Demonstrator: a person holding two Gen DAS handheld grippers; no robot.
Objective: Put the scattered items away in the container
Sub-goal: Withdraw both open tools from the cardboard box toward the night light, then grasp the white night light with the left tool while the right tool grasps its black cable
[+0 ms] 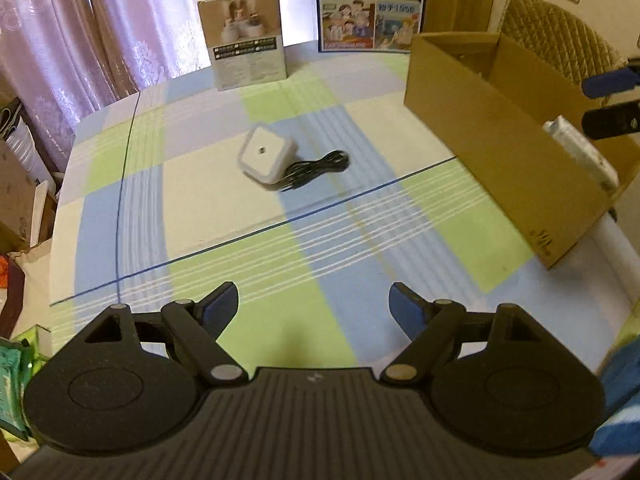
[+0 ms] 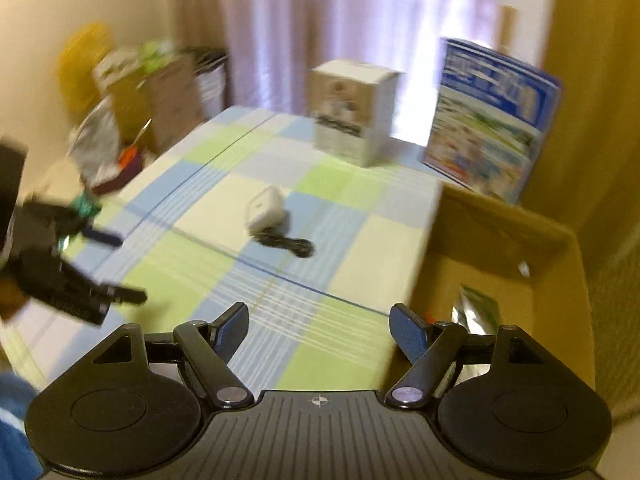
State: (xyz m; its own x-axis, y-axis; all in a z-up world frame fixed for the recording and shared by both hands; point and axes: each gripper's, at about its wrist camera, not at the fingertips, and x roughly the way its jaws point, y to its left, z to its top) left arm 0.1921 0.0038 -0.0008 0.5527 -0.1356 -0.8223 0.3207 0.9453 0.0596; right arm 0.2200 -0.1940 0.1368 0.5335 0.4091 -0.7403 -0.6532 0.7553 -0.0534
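A white square adapter [image 1: 265, 155] with a coiled black cable [image 1: 316, 168] touching its near side is seen lying flat in the middle of the checked tablecloth [image 1: 224, 216], well apart from both grippers. The open cardboard box [image 1: 492, 132] is set at the right edge of the table; inside it a white flat item [image 1: 580, 152] leans against the near wall, and in the right wrist view a silvery packet with green print [image 2: 478, 310] is seen on its floor. The left gripper [image 1: 314, 308] is held above the near part of the cloth with its jaws wide apart and nothing between them. The right gripper [image 2: 319, 326] is held at the box's near left corner, jaws likewise spread and empty, one finger over the cloth and the other over the box interior. Between adapter and box only bare cloth is found. At the far edge of the table a white product carton [image 1: 242, 36] and a blue illustrated carton [image 1: 370, 4] are stood upright, behind the adapter and clear of it. Pink curtains [image 1: 80, 20] are hung behind the table, and blurred bags and boxes [image 2: 132, 92] are piled on the floor to the left
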